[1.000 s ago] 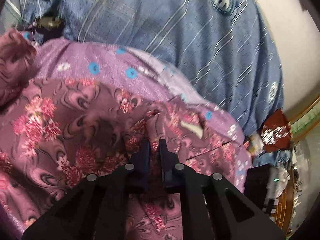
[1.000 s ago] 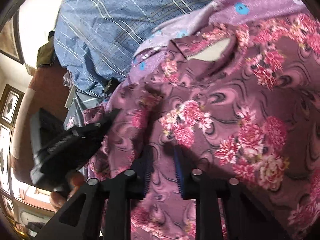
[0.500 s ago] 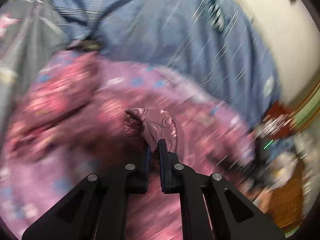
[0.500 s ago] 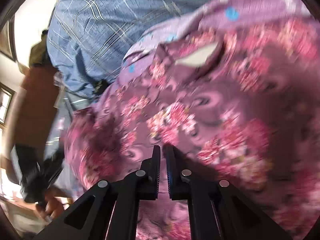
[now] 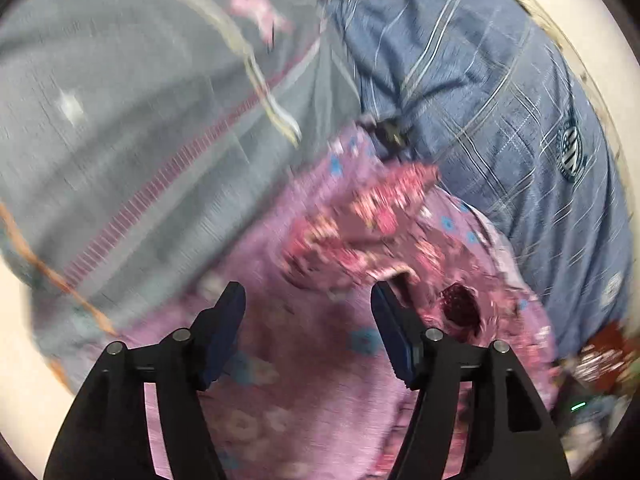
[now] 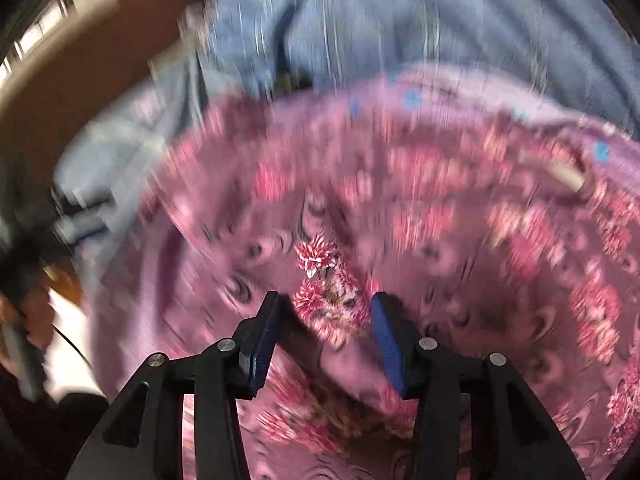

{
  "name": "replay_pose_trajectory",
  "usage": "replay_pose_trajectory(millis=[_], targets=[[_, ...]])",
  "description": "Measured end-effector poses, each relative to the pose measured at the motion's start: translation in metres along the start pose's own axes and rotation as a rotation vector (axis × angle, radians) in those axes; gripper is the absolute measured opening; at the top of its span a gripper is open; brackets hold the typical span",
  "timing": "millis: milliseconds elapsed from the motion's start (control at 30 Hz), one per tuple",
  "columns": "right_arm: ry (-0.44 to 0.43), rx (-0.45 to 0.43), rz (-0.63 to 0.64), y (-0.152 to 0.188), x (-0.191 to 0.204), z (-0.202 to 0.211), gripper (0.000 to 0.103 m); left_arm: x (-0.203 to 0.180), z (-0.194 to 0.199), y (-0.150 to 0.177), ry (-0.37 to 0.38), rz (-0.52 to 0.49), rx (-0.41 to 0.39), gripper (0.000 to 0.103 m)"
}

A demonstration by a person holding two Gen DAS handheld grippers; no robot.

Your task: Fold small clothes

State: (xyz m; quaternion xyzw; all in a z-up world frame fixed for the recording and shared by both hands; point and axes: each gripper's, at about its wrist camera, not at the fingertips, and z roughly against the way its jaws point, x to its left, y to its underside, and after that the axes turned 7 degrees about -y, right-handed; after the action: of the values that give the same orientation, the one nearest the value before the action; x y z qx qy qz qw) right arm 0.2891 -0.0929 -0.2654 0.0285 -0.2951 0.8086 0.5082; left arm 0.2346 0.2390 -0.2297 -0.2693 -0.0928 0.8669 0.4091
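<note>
Grey cloth (image 5: 132, 128) beyond the floral garment (image 5: 360, 236), left wrist view only

A blue plaid bedsheet (image 5: 500, 80) covers the bed, with a grey blanket (image 5: 120, 100) spread beside it. A pale cream wall (image 5: 592, 12) rises behind. Brown wooden furniture (image 6: 80, 64), blurred, stands at the bed's edge.
</note>
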Motion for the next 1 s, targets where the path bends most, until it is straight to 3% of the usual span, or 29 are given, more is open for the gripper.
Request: replay_pose_trajectory(millis=[67, 133, 233, 300, 367, 533, 567, 633, 700, 800, 867, 1000], targets=[[-0.04, -0.034, -0.019, -0.002, -0.003, 0.01, 0.046, -0.006, -0.012, -0.006, -0.007, 0.048, 0.019, 0.064], [-0.095, -0.09, -0.081, -0.006, -0.013, 0.029, 0.047, -0.018, -0.016, -0.018, -0.04, 0.023, -0.019, 0.064], [-0.126, -0.164, -0.141, -0.008, -0.031, 0.045, 0.049, -0.054, -0.019, -0.043, -0.152, -0.134, -0.078, 0.065], [-0.138, -0.174, -0.171, -0.009, -0.039, 0.045, 0.049, -0.086, -0.026, -0.054, -0.184, -0.278, -0.103, 0.081], [-0.122, -0.172, -0.179, -0.009, -0.047, 0.044, 0.049, -0.108, -0.041, -0.062, -0.215, -0.376, -0.086, 0.084], [-0.112, -0.213, -0.209, -0.013, -0.061, 0.045, 0.049, -0.145, -0.091, -0.069, -0.256, -0.497, 0.0, 0.084], [-0.104, -0.219, -0.213, -0.013, -0.064, 0.046, 0.049, -0.149, -0.105, -0.07, -0.249, -0.492, -0.018, 0.084], [-0.088, -0.223, -0.223, -0.01, -0.071, 0.05, 0.049, -0.149, -0.124, -0.07, -0.297, -0.499, 0.026, 0.072], [-0.072, -0.23, -0.23, -0.008, -0.077, 0.052, 0.049, -0.143, -0.134, -0.07, -0.29, -0.486, 0.056, 0.021], [-0.05, -0.254, -0.244, -0.005, -0.088, 0.059, 0.047, -0.138, -0.124, -0.073, -0.245, -0.459, 0.044, 0.012], [-0.043, -0.277, -0.268, -0.003, -0.096, 0.066, 0.047, -0.142, -0.104, -0.075, -0.247, -0.472, -0.001, 0.012], [-0.036, -0.335, -0.337, 0.004, -0.116, 0.085, 0.047, -0.156, -0.047, -0.08, -0.171, -0.468, -0.072, 0.012]])
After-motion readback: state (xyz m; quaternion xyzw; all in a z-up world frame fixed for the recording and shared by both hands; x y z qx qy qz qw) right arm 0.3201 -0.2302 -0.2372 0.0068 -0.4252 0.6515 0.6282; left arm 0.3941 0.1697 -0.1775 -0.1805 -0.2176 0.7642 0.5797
